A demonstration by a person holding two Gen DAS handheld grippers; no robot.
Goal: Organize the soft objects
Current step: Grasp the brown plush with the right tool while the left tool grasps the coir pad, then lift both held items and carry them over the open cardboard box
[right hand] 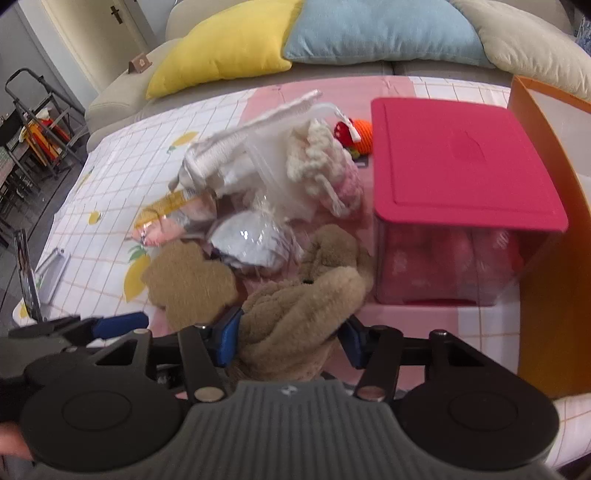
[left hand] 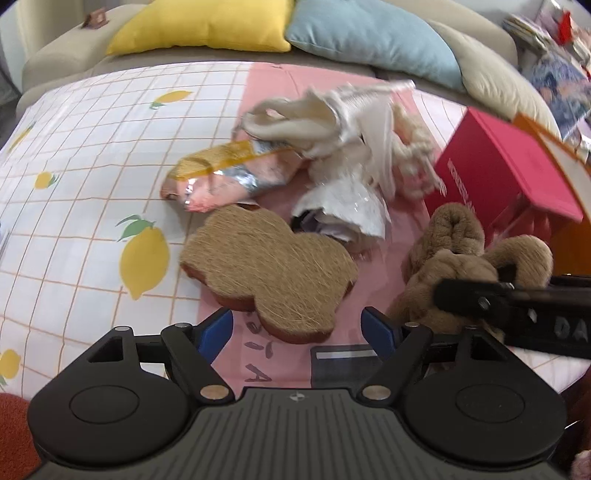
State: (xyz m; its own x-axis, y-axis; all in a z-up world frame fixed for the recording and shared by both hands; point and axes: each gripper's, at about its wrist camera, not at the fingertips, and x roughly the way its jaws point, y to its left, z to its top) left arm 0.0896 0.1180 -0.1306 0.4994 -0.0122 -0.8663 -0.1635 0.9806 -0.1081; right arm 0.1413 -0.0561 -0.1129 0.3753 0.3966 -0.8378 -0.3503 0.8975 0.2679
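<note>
A brown plush toy (right hand: 295,306) lies on the pink strip of the bed sheet, and the blue pads of my right gripper (right hand: 291,341) touch it on both sides. In the left wrist view that same plush (left hand: 454,266) sits at the right with a black finger (left hand: 465,293) of the right gripper against it. My left gripper (left hand: 297,328) stands open, pointing down over the near end of a flat brown furry piece (left hand: 266,269), and its pads are clear of the piece. Beyond lie a foil-wrapped pink item (left hand: 221,184), bagged white cloth (left hand: 343,122) and a cream knitted piece (right hand: 314,162).
A pink-lidded translucent box (right hand: 458,166) stands right of the pile, with an orange box (right hand: 554,258) beside it. A small red and orange knitted toy (right hand: 351,136) lies behind. Yellow (right hand: 221,48), blue (right hand: 380,33) and cream (right hand: 528,40) pillows line the back. The lemon-print sheet (left hand: 92,147) spreads left.
</note>
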